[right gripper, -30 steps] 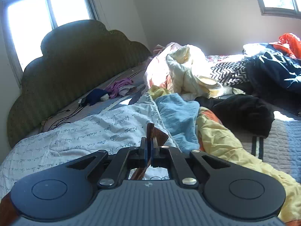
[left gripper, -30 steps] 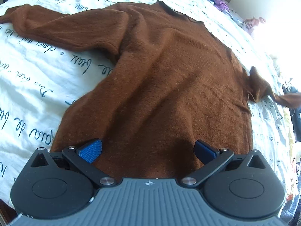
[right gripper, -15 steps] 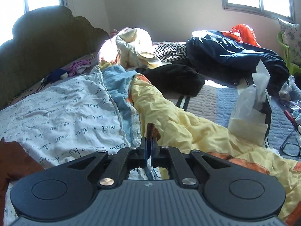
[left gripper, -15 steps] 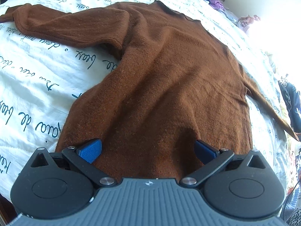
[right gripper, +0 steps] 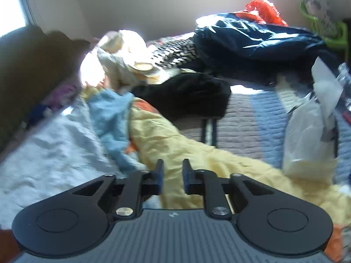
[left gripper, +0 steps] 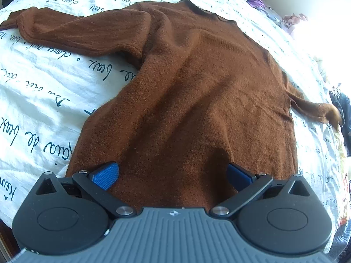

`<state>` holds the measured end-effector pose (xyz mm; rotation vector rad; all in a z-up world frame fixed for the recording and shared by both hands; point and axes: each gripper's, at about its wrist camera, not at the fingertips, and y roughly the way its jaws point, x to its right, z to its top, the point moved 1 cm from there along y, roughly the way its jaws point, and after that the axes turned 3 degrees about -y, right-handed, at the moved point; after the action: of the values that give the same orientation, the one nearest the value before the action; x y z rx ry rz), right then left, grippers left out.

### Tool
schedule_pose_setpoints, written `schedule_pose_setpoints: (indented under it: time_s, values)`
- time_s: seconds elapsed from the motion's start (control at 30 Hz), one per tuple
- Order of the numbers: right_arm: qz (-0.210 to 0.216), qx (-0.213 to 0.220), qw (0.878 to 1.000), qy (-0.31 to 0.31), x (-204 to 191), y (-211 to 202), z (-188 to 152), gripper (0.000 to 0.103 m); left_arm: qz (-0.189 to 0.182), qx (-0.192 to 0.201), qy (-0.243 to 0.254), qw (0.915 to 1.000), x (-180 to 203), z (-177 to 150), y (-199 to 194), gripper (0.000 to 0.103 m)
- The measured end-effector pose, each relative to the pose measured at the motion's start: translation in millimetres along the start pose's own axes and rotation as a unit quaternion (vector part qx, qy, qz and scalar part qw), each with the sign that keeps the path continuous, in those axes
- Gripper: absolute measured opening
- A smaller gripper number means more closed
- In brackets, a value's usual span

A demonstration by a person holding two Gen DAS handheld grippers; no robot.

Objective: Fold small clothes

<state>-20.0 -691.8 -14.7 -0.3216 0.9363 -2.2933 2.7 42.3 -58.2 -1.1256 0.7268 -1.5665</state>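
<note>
A brown knit sweater [left gripper: 197, 92] lies flat on the white sheet with script writing [left gripper: 43, 92]. Its left sleeve [left gripper: 76, 32] stretches out to the far left. The right sleeve [left gripper: 316, 109] lies slack at the right edge of the sheet. My left gripper [left gripper: 172, 172] stands wide open over the sweater's near hem, its blue pads [left gripper: 105, 175] spread to either side of the cloth and gripping nothing. In the right wrist view my right gripper [right gripper: 172, 174] is off to the side of the sweater. Its jaws are opening and nothing is between them.
Beyond the right gripper lie a crumpled yellow sheet [right gripper: 197, 153], a light blue cloth [right gripper: 109, 114], a black garment [right gripper: 193, 94], a dark blue jacket [right gripper: 252, 41] and a white plastic bag [right gripper: 307, 135]. A dark headboard [right gripper: 26, 70] stands at the left.
The right gripper was shut on the brown sleeve's end; its jaws have parted and the sleeve has dropped onto the sheet. The right view swung and tilted downward. The left gripper stayed put.
</note>
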Motion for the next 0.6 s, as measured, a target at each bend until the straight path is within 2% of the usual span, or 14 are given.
schedule_pose_setpoints:
  time_s: [0.07, 0.17, 0.2, 0.23, 0.3, 0.33, 0.37, 0.4, 0.43, 0.47, 0.5, 0.53, 0.57, 0.6]
  values:
    - [0.03, 0.041, 0.998, -0.026, -1, -9, -14, 0.058, -0.003, 0.003, 0.005, 1.0, 2, 0, -1, 0.103]
    - [0.144, 0.078, 0.986, -0.038, 3, -21, -40, 0.058, -0.003, -0.003, 0.009, 1.0, 4, 2, 2, 0.103]
    - [0.168, 0.078, 0.982, -0.038, 4, -21, -46, 0.058, -0.001, -0.004, 0.014, 0.9999, 6, 2, 4, 0.103]
    - [0.189, 0.07, 0.979, -0.027, 7, -17, -50, 0.058, 0.002, -0.004, 0.02, 0.9998, 7, 3, 4, 0.103]
    - [0.237, 0.023, 0.971, 0.035, 16, 2, -54, 0.058, 0.01, 0.0, 0.025, 0.9996, 10, 3, 3, 0.103]
    - [0.259, 0.005, 0.963, 0.081, 23, 13, -58, 0.054, 0.012, 0.0, 0.027, 0.9996, 11, 4, 3, 0.103]
    - [0.281, -0.005, 0.954, 0.106, 26, 21, -61, 0.043, 0.013, 0.0, 0.026, 0.9996, 12, 4, 3, 0.103]
    - [0.299, -0.013, 0.946, 0.125, 27, 28, -62, 0.039, 0.014, -0.001, 0.023, 0.9996, 12, 4, 3, 0.103]
    - [0.301, -0.011, 0.944, 0.131, 25, 33, -64, 0.035, 0.015, -0.004, 0.019, 0.9997, 11, 4, 5, 0.103]
    - [0.285, 0.007, 0.954, 0.095, 18, 32, -63, 0.035, 0.015, -0.007, 0.017, 0.9997, 11, 5, 6, 0.103]
    - [0.249, 0.037, 0.968, 0.013, 4, 25, -61, 0.035, 0.018, -0.009, 0.016, 0.9997, 11, 5, 6, 0.103]
    - [0.226, 0.059, 0.97, -0.063, -10, 19, -61, 0.036, 0.023, -0.009, 0.017, 0.9996, 12, 6, 6, 0.103]
    - [0.211, 0.085, 0.962, -0.148, -23, 12, -64, 0.036, 0.027, -0.008, 0.019, 0.9994, 12, 6, 5, 0.103]
    - [0.2, 0.106, 0.949, -0.22, -34, 5, -68, 0.036, 0.031, -0.007, 0.021, 0.9993, 13, 7, 4, 0.103]
